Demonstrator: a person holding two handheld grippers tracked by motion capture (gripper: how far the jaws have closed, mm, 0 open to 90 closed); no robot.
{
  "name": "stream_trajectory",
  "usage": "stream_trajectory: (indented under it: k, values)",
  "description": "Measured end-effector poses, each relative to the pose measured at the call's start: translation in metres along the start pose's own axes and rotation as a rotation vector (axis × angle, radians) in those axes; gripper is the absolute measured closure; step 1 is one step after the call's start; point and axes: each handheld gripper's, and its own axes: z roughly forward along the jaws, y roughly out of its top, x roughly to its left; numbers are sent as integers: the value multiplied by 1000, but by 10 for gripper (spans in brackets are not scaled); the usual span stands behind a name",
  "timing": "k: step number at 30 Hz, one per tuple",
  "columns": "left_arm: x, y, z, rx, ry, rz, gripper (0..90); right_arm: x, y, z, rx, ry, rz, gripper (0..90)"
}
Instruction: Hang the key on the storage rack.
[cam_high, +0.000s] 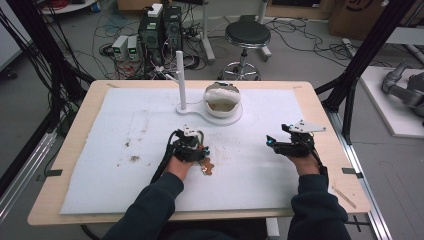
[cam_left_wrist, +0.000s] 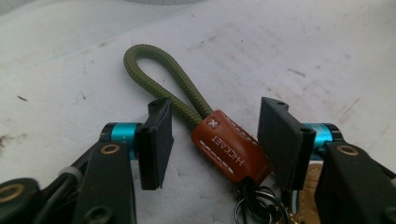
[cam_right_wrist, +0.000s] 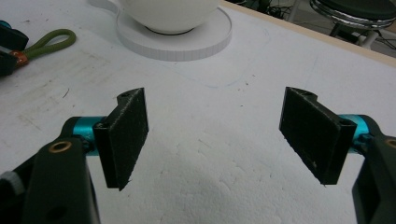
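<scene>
Both forearms wear dark navy sleeves (cam_high: 150, 205). The left gripper (cam_left_wrist: 212, 140) is black, with flat matte jaws on turquoise metal collars, brass-coloured pivot pins and a black cable. The right gripper (cam_right_wrist: 215, 140) matches it and carries a grey three-cornered plate (cam_high: 307, 126).

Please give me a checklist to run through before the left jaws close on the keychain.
1. Leather tab of the keychain between the left gripper jaws: ok.
2. Pads pressing on the tab: not ok, gaps on both sides.
3. Olive cord loop lying free on the white mat: ok.
4. Key rings free of the jaws: cannot tell.
5. Right gripper open, apart from it: ok.
</scene>
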Motion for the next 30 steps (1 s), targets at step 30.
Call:
stream_trajectory:
  k: [30]
  values:
    - [30,-9,-16,17,-23,22,737,2,-1,2,15,7,-7,245]
